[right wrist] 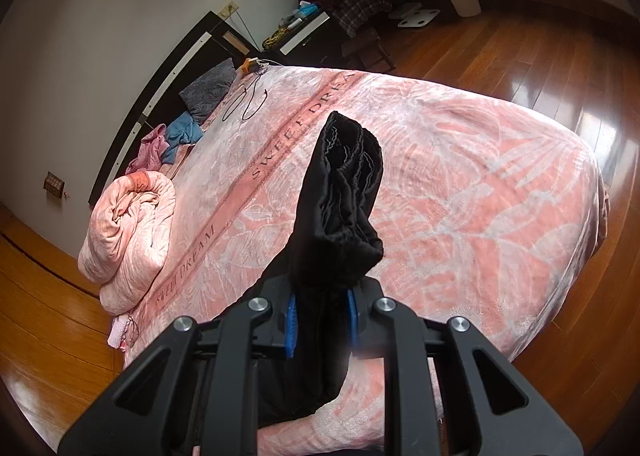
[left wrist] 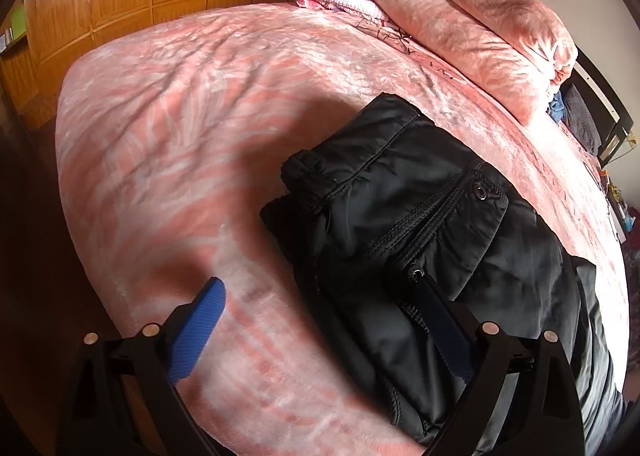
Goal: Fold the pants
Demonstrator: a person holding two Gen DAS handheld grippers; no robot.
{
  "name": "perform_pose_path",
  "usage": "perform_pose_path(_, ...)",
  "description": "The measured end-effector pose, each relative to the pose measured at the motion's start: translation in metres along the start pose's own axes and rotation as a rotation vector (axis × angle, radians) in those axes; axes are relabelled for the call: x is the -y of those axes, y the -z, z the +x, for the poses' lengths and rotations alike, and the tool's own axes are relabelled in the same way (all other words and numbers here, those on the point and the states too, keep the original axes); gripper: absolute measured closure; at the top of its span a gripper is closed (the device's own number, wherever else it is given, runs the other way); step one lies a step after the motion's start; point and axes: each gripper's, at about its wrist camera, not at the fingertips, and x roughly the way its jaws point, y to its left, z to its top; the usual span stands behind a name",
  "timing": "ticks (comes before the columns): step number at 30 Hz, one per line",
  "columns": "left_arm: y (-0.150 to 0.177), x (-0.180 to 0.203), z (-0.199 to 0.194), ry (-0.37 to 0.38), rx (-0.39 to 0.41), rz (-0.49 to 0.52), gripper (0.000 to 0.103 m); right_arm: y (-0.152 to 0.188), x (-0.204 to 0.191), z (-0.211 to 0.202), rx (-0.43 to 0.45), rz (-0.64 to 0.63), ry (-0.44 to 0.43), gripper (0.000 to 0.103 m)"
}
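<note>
A rolled pink quilt (right wrist: 128,224), a grey pillow (right wrist: 208,90) and a blue garment (right wrist: 182,136) are seen along the bed (right wrist: 480,176) by the headboard. The black pants (left wrist: 420,224) are laid partly folded on the blanket. The left gripper (left wrist: 320,320) is held wide over them; a bunched leg end (right wrist: 340,196) is clamped in the right gripper (right wrist: 322,320)

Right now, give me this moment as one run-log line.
stage: fold under way | left gripper: jaws open, holding nothing | right gripper: jaws shut on black pants | bed: pink blanket
</note>
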Motion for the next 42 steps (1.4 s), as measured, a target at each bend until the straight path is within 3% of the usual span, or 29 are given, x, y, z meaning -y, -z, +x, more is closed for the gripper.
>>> perform_pose_path(29, 0.0, -0.01, 0.001, 0.037, -0.013, -0.045, 0.006, 0.023, -0.127, -0.026, 0.057, -0.308, 0.072, 0.086)
perform_pose_path(42, 0.001, -0.01, 0.0, 0.045, -0.013, -0.054, 0.006, 0.052, -0.197, -0.025, 0.085, -0.545, 0.113, 0.086)
